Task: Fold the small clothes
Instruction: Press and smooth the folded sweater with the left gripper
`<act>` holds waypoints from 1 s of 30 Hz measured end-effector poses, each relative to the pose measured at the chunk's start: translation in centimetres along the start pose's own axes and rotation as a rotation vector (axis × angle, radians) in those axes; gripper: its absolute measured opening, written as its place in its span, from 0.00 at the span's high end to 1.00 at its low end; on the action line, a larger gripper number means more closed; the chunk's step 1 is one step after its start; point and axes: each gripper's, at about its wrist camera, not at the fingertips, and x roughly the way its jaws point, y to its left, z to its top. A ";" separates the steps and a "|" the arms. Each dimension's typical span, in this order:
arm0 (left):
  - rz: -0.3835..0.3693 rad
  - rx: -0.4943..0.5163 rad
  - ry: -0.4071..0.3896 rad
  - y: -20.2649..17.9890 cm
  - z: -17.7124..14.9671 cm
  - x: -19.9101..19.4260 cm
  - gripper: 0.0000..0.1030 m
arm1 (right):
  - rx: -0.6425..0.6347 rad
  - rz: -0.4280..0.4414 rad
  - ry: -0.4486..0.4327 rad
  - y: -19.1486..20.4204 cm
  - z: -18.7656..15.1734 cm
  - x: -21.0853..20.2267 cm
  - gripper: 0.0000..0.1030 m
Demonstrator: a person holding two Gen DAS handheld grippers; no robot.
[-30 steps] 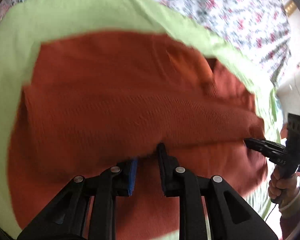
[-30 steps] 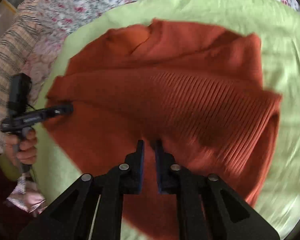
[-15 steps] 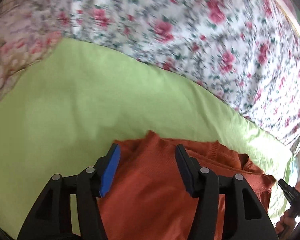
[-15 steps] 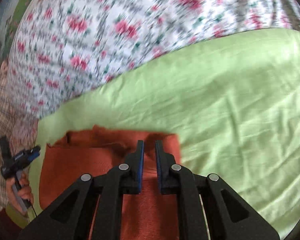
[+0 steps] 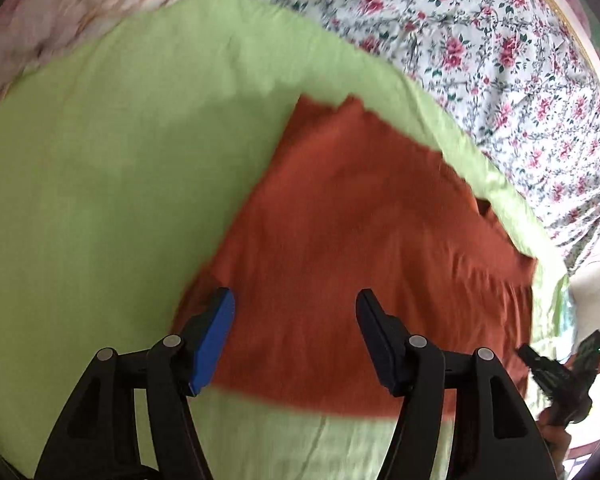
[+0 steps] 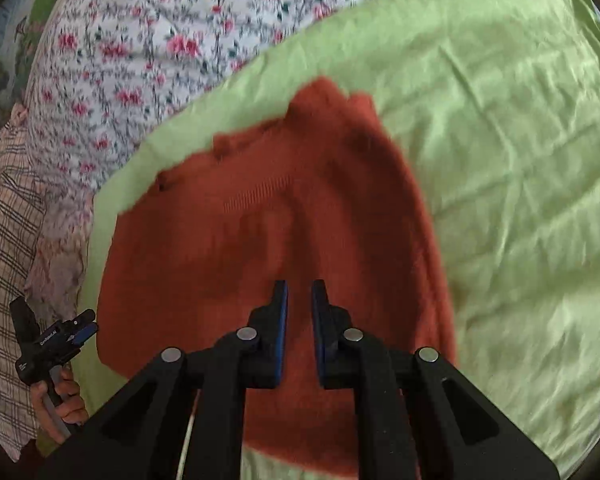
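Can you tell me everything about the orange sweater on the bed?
The orange sweater is rust-orange knit, with fine ribbing showing in one patch. It looks folded into a compact shape, with uneven edges at its far end. It lies flat on the green sheet, which is spread over a flowery bedcover. The left gripper hangs over it with jaws wide apart; the right gripper has its jaws a little apart. Neither holds it.

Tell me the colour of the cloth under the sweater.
Light green cloth, clearest in the right wrist view.
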 end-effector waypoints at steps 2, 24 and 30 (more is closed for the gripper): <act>-0.015 -0.019 0.019 0.7 -1.5 -0.4 0.37 | 0.010 -0.004 0.020 0.2 -1.6 -0.1 0.88; -0.042 -0.264 -0.030 3.1 -3.1 2.8 0.22 | -0.126 0.036 0.113 4.0 -5.7 -1.6 0.52; 0.047 -0.207 -0.080 1.0 -0.8 3.5 0.64 | -0.119 0.041 0.135 2.9 -4.8 -1.1 0.52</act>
